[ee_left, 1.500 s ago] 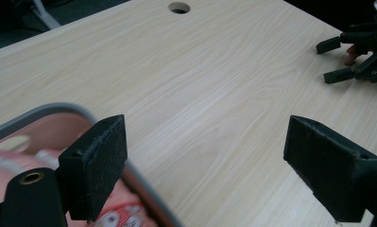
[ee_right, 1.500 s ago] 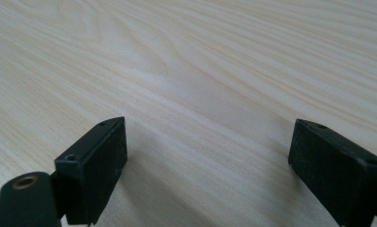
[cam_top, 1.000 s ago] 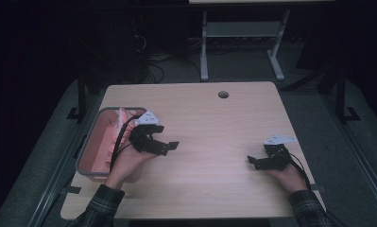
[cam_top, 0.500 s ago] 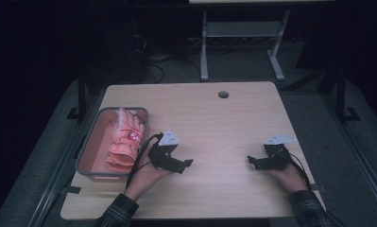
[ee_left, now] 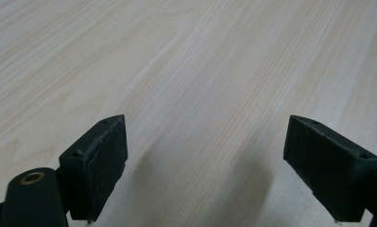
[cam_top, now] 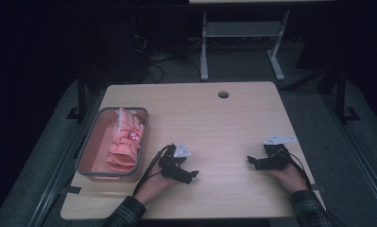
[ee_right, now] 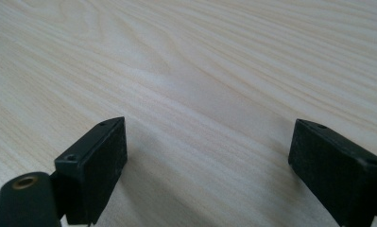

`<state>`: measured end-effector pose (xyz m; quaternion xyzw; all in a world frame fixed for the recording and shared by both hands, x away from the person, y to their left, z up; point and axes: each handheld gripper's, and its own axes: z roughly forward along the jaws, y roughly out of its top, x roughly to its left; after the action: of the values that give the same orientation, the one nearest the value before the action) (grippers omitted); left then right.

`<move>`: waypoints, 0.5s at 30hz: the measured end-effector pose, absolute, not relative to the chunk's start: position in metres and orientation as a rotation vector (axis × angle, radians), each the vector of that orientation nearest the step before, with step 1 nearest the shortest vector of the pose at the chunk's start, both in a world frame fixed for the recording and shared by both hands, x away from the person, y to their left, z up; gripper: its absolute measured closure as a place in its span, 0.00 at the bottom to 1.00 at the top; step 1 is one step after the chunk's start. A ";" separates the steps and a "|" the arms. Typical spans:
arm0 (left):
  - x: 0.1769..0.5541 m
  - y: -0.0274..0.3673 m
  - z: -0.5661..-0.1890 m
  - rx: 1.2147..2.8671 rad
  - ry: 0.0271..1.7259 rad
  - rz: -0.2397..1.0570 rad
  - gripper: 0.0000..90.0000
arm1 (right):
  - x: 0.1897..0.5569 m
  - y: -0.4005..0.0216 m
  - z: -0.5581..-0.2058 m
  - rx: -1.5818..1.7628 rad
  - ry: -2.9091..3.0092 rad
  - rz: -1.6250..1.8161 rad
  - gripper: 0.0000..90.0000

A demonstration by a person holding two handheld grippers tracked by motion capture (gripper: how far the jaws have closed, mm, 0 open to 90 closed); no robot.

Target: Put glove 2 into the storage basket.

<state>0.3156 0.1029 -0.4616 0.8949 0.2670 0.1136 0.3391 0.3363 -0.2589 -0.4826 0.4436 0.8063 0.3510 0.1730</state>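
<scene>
Both tongs [cam_top: 192,177] [cam_top: 250,161] gaping over table [cam_top: 224,127] (pink cloth [cam_top: 124,142], maybe, in tray [cam_top: 84,151]).

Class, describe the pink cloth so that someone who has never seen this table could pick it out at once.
Start at the light wooden table and go to its left edge, where a grey-rimmed tray sits. The pink cloth lies bunched inside it, towards the tray's right wall. It is the one soft, pink thing on the table; the black tongs rest apart on bare wood.

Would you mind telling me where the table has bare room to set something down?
The table is bare between the left gripper and right gripper, and back to the round hole. The left edge is crowded by the grey bin holding pink cloth.
</scene>
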 end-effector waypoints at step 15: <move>0.313 0.107 -0.479 2.244 0.680 0.275 0.14 | 0.336 -0.259 -0.483 1.255 2.290 0.997 0.13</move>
<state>0.3129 0.1066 -0.4788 0.8789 0.2664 0.1079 0.3807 0.3363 -0.2588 -0.4826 0.4423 0.8069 0.3514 0.1725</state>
